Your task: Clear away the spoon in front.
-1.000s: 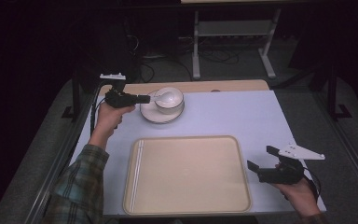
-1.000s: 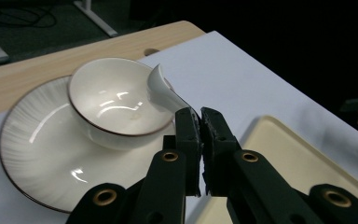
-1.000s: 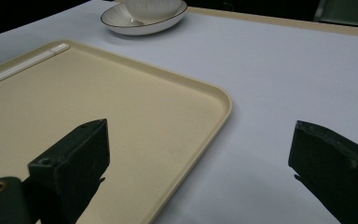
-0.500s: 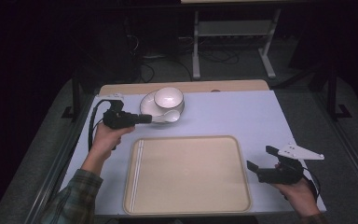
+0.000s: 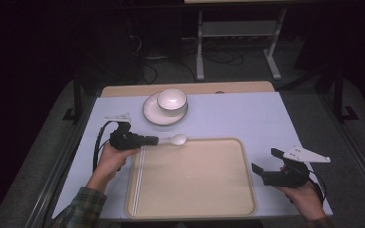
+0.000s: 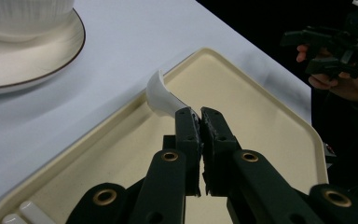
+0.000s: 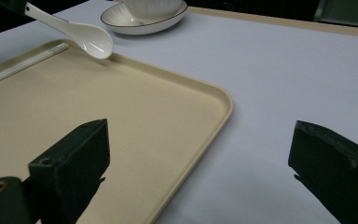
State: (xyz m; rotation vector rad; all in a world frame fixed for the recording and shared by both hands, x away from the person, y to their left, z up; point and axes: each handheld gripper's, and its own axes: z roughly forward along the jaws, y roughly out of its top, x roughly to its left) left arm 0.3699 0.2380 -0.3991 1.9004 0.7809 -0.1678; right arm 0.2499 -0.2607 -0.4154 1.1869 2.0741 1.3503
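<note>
- The white spoon [image 5: 175, 139] lies left of centre in the high view, its bowl over the tray's [image 5: 190, 209] upper left rim.
- The left gripper [image 5: 154, 140] is clamped on its handle.
- A bowl [image 5: 172, 100] sits on a saucer [image 5: 151, 114] above it.
- At lower right, the right gripper [image 5: 260, 166] holds its jaws wide, gripping nothing.

spoon [image 5: 175, 139]: glossy white ceramic | tray [image 5: 190, 209]: matt beige plastic

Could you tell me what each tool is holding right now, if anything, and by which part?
The left tool grips the white spoon by its handle, with the bowl end over the tray's far edge. The right tool is open and holds nothing.
</note>
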